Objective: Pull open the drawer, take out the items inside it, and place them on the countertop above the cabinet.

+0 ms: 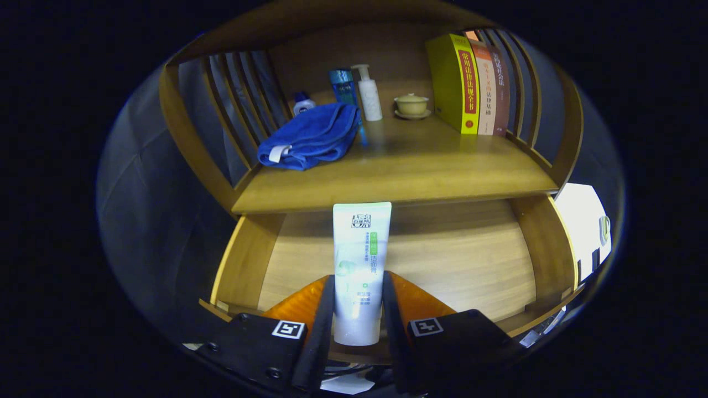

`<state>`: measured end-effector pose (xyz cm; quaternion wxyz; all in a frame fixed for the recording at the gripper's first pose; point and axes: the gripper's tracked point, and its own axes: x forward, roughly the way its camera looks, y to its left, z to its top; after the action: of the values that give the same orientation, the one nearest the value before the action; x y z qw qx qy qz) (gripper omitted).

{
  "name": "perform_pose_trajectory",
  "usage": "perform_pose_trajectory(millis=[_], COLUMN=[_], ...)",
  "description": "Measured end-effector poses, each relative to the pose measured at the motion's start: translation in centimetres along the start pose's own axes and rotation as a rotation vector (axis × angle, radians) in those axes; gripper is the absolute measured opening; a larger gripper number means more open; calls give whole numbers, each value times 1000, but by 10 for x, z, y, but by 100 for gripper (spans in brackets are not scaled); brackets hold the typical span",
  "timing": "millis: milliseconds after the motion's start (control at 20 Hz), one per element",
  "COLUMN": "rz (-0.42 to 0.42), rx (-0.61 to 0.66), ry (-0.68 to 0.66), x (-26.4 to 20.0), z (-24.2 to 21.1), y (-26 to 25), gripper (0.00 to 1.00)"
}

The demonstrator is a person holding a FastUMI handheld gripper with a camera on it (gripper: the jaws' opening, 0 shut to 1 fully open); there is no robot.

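The tube (360, 260) stood clamped between the gripper's (358, 301) fingers at lower centre, over the open drawer (459, 260); above, the countertop (409, 166) held a towel (310, 135) left, books (470, 83) right.

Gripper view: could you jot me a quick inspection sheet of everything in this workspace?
Surface: wooden countertop, bare at its front.
Job's things: drawer pulled open; white tube upright between the fingers.
Clutter: blue towel, bottles, lidded cup, books at the back.
Grippers: gripper shut on the white tube.
Cables: nothing seen.
Surroundings: slatted shelf sides.
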<state>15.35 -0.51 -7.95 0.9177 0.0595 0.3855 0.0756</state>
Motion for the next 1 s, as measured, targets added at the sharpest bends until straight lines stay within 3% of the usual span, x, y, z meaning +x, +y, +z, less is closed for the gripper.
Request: perform_pose_trajectory(millis=[450, 650, 1000], rz=[-2, -23, -57], rx=[8, 2, 24], ry=[-177, -196, -117], x=[-16, 5, 68], z=[90, 122, 140], y=[-6, -18, -40], gripper=[55, 55, 55])
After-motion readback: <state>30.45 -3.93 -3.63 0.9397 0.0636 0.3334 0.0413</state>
